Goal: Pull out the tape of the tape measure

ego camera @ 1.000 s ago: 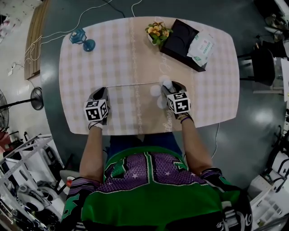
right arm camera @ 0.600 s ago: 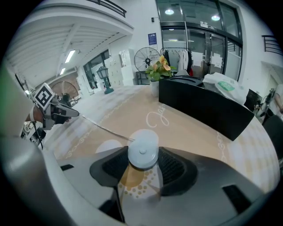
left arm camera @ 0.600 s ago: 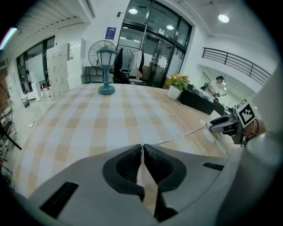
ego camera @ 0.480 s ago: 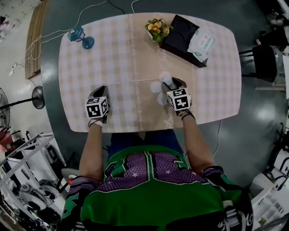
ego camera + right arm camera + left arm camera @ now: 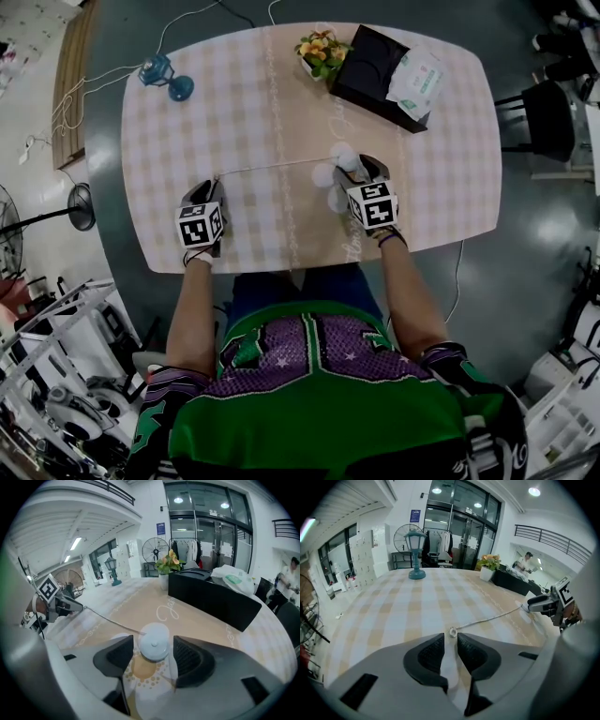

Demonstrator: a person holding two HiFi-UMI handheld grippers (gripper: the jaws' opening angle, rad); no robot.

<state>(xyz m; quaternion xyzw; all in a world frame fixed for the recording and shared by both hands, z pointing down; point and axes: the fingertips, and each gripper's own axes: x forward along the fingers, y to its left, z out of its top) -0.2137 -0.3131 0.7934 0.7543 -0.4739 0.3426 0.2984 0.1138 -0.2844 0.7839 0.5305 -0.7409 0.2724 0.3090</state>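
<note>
A white round tape measure point(image 5: 154, 641) stands on the checked table point(image 5: 253, 103), on a printed flower. My right gripper point(image 5: 153, 645) straddles it. Its jaws have just been opening, and a thin gap shows at each side of the case, so it is open. The thin tape point(image 5: 272, 167) runs left across the table to its ring end point(image 5: 452, 631). The ring lies on the cloth just ahead of my left gripper point(image 5: 450, 639). That gripper's jaws have just been opening too, and nothing is between them. In the head view the left gripper point(image 5: 212, 187) and right gripper point(image 5: 359, 171) sit near the front edge.
A blue lamp point(image 5: 167, 75) stands at the far left corner. A flower pot point(image 5: 323, 56) and a black box point(image 5: 370, 70) with a white pack point(image 5: 417, 89) on it stand at the far right. A chair point(image 5: 548, 122) is off the right edge.
Both grippers have stayed in place with the tape laid out between them. The tape's line now slopes slightly up toward the right.
</note>
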